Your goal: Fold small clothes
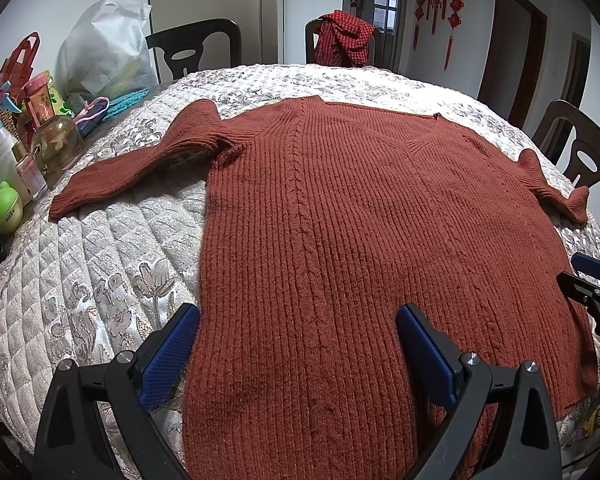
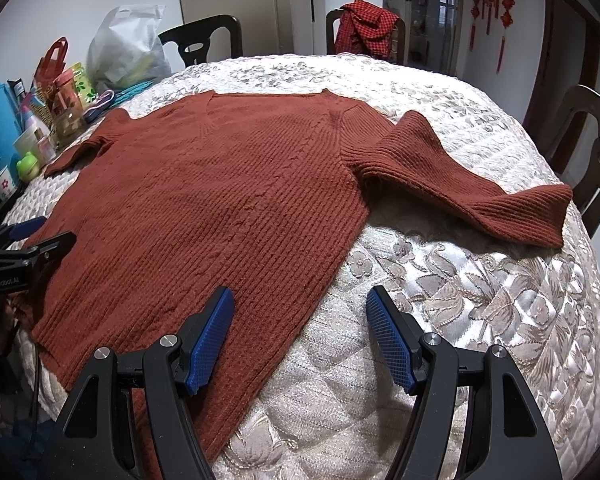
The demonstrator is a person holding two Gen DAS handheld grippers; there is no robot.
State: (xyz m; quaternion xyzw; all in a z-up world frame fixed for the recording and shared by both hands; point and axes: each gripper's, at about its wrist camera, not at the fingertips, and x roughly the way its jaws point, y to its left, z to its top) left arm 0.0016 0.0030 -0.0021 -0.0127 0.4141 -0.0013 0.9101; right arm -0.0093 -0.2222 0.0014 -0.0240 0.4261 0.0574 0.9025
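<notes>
Lying flat on the quilted tabletop (image 1: 100, 280), rust sweater (image 1: 360, 220), neck far, hem near, sleeves out sideways. Hovering with jaws spread and empty: left gripper (image 1: 298, 344) over the hem's left corner, right gripper (image 2: 300, 332) straddling the opposite side edge

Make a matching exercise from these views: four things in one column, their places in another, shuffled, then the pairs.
Things:
1. sweater
2. red checked cloth
3. white bag
4. green jar

Places:
A. draped over a far chair
B. spread flat on the quilted cover
C. near end of the clutter at the table's left edge
D. far left, in front of a chair

Pairs: 1-B, 2-A, 3-D, 4-C
</notes>
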